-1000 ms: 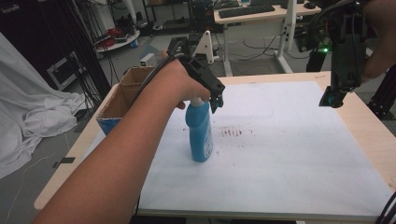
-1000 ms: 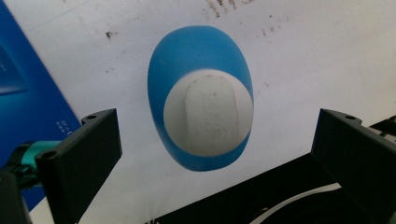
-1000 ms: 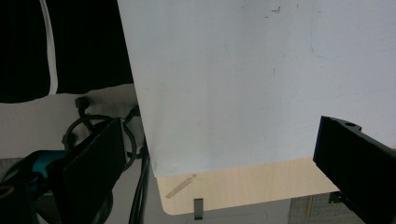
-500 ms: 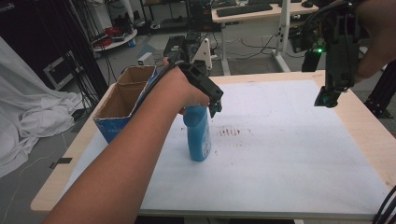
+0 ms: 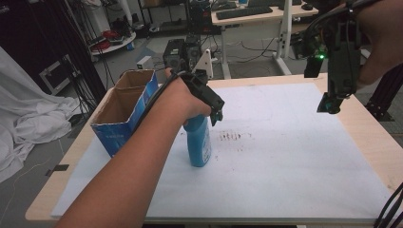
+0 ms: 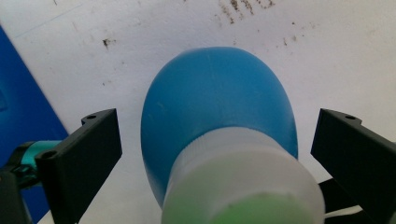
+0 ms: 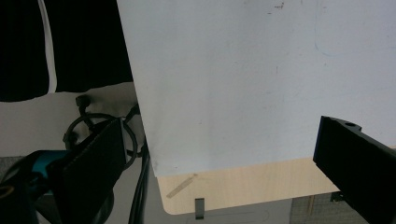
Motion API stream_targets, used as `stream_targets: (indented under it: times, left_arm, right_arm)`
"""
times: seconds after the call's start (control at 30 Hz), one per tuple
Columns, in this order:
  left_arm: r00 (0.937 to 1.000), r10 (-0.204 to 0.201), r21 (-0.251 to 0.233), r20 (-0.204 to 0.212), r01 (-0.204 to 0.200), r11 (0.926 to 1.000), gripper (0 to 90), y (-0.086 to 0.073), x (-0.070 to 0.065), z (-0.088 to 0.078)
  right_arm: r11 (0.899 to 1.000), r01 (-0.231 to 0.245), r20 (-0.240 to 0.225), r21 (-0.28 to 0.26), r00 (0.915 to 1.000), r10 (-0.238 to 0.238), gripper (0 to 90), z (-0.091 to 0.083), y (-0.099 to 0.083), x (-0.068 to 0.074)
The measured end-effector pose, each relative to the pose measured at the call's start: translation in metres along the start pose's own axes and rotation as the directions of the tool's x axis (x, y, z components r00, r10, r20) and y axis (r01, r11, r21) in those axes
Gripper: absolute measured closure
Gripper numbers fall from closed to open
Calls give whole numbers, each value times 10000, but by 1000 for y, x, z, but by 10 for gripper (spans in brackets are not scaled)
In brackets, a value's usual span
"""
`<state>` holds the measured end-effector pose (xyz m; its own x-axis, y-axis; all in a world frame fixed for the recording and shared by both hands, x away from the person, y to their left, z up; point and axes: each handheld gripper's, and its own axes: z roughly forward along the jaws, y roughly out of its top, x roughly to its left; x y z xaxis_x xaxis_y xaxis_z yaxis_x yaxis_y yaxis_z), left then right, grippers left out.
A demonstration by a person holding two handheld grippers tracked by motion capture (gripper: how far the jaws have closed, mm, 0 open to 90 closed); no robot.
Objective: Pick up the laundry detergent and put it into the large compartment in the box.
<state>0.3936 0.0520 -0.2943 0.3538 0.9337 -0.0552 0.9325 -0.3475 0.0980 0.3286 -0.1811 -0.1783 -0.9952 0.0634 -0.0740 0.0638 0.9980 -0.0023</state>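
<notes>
- One blue spray bottle (image 5: 198, 142) stands upright on the bench (image 5: 366, 142), its white collar and green top close under the left gripper's camera.
- One open cardboard box (image 5: 124, 110) with blue sides, just left of the bottle; it has two compartments.
- One white sheet (image 5: 294, 156) covers most of the bench under the bottle.
- One patch of dark specks (image 5: 231, 137) on the sheet, just right of the bottle.
- Two grippers: the left gripper (image 5: 215, 107) over the bottle's top, the right gripper (image 5: 329, 103) held in the air well to the bottle's right.
- Two black fingers (image 6: 88, 154) on each gripper, four in all.
- Two forearms, one to each gripper.
</notes>
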Motion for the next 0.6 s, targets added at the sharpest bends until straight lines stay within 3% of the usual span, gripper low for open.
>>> stream_targets:
  times: [0.6]
  left_arm:
    - [9997, -13, -12, -224, 13, 10000, 17, 2, 1, 4]
  right_arm:
    - [10000, 11, -12, 13, 10000, -11, 18, 1, 2, -1]
